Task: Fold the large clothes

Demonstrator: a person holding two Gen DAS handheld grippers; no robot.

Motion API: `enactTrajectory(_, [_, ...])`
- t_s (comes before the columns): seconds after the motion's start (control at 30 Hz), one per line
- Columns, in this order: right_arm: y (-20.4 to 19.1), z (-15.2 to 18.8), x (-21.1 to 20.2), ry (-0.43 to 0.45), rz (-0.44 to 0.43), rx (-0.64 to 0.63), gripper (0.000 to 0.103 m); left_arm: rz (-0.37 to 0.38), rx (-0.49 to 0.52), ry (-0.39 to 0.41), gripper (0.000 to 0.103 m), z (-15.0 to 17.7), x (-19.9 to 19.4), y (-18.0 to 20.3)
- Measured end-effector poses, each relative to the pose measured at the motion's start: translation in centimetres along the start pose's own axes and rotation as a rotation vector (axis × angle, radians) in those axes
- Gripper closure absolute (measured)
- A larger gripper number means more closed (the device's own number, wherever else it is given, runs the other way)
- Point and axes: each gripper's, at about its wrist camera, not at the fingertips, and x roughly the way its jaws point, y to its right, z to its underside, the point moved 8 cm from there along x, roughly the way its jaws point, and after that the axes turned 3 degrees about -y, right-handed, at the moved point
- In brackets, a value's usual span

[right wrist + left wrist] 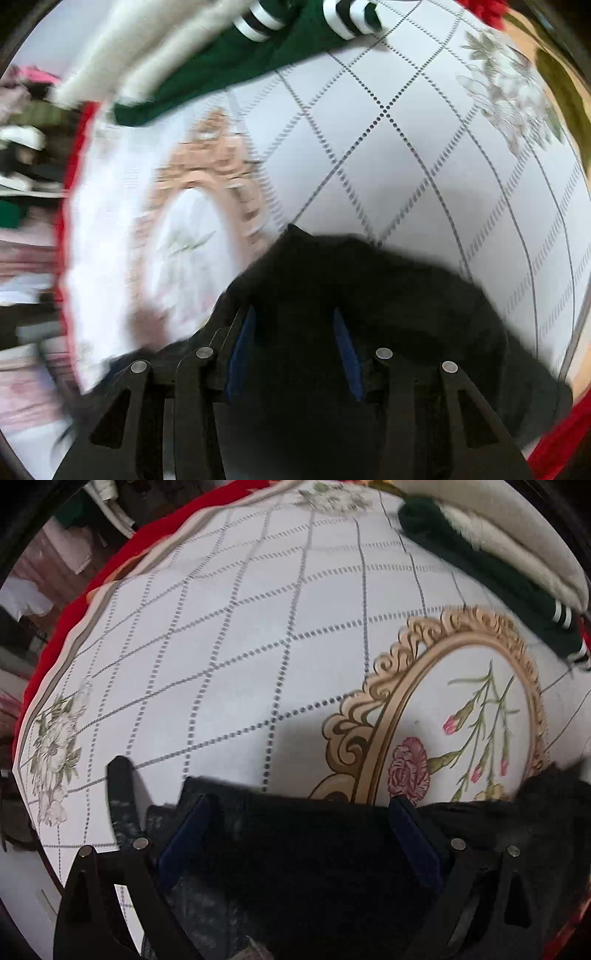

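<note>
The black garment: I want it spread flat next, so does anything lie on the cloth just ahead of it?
Nothing visible does. Ahead of the black garment the patterned cloth is bare; the green garment lies at its far edge.

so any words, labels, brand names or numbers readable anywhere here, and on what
None: no readable text in either view.
The tablecloth carries only a dotted grid, printed flowers and an ornate oval frame, no lettering.
The green garment shows white stripes only.
The black garment shows no tag or print.
The clutter at the left of the right wrist view is too blurred to read.
</note>
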Motion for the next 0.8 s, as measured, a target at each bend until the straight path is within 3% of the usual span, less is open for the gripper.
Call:
enactTrajectory(0.1, [1.6, -1.0, 2.1, -0.033, 0.019, 0.041, 0.058, 0.021, -0.042, 0.017, 0.004, 0.3, -2.2, -1.2])
enactTrajectory(0.23, [1.1, -0.9, -0.5, -0.037, 0.014, -0.001, 0.058, 0.022, -0.042, 0.039, 0.004, 2.0, -5.5, -1.6])
enactTrajectory(0.33, [0.9, 0.0, -5.0, 0.074, 0.045, -0.088, 0.057, -0.005, 0.000, 0.050, 0.004, 3.9, -6.1, -1.9])
enactTrajectory(0.4, [0.6, 1.3, -8.3, 0.187, 0.062, -0.177, 0.057, -0.043, 0.045, 0.029, 0.004, 5.5, -4.6, -2.1])
enactTrajectory(0.47, [-0.9, 1.2, -9.2, 0.195, 0.048, -0.214, 0.057, -0.060, 0.073, -0.036, 0.004, 7.0, -1.8, -1.6])
enactTrajectory(0.53, [-2.4, 1.9, -8.3, 0.120, -0.024, -0.225, 0.057, -0.043, 0.059, -0.092, 0.004, 8.6, 0.7, -2.0])
enactTrajectory(0.6, [-2.7, 3.9, -7.5, 0.025, -0.073, -0.242, 0.057, -0.010, 0.036, -0.066, 0.002, 8.9, 1.3, -2.2])
enactTrajectory(0.73, [-5.4, 6.5, -2.4, -0.131, -0.082, -0.288, 0.057, -0.001, -0.001, -0.060, 0.000, 8.6, 1.9, -2.2])
enactTrajectory(0.8, [-5.7, 7.3, 0.6, -0.179, -0.040, -0.278, 0.058, -0.014, -0.018, -0.057, 0.000, 8.5, 2.1, -2.2])
